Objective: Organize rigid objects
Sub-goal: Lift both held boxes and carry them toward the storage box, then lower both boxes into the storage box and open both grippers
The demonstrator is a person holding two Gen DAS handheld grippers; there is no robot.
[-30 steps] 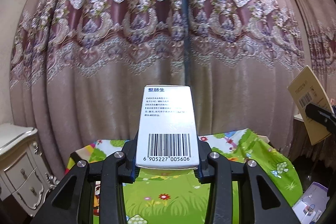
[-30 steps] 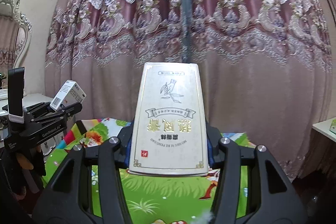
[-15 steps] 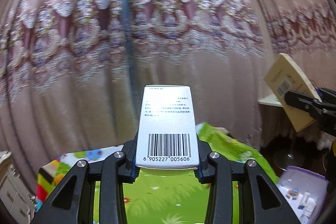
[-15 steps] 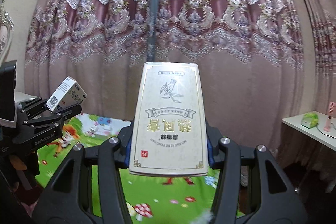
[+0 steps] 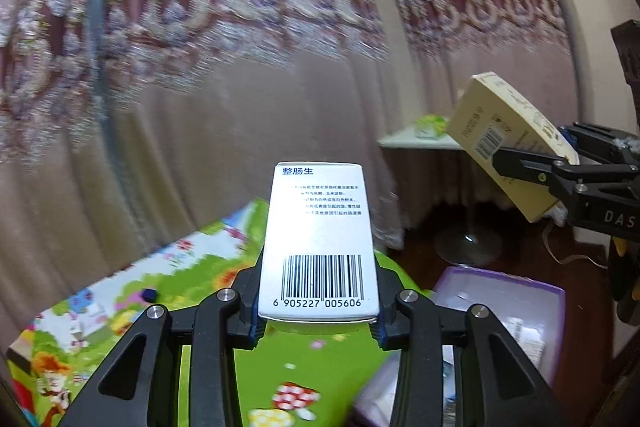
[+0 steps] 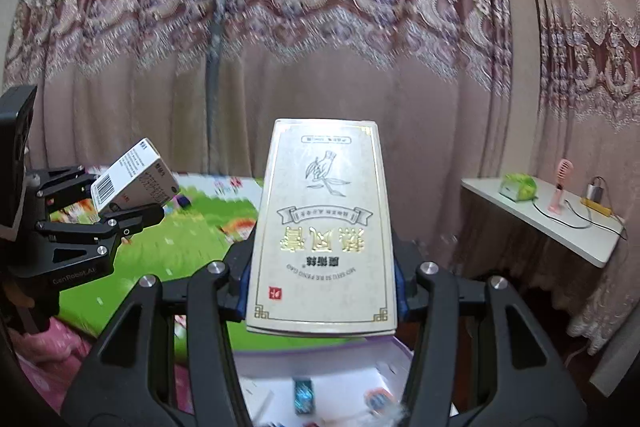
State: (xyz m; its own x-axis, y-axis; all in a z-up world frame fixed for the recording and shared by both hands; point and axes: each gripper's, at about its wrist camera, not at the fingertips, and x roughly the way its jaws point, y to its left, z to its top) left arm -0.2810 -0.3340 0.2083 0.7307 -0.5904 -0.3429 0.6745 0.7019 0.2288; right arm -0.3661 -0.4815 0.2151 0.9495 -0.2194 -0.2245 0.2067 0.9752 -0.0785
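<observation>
Ahead in the left wrist view, the left tool (image 5: 318, 323) pinched a white box (image 5: 318, 239) above a green cartoon mat (image 5: 208, 275), with pink curtains (image 5: 240, 67) behind and a purple bin (image 5: 520, 291) low right. Then, in the right wrist view, the right tool (image 6: 322, 291) pinched a cream box (image 6: 324, 227) over that bin (image 6: 320, 367); a white bench (image 6: 560, 223) stood by the curtains.

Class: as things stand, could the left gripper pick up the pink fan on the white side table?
Probably not yet. The left gripper is shut on a white box, so its jaws are occupied. The fan stands unobstructed on the side table, well away.
</observation>
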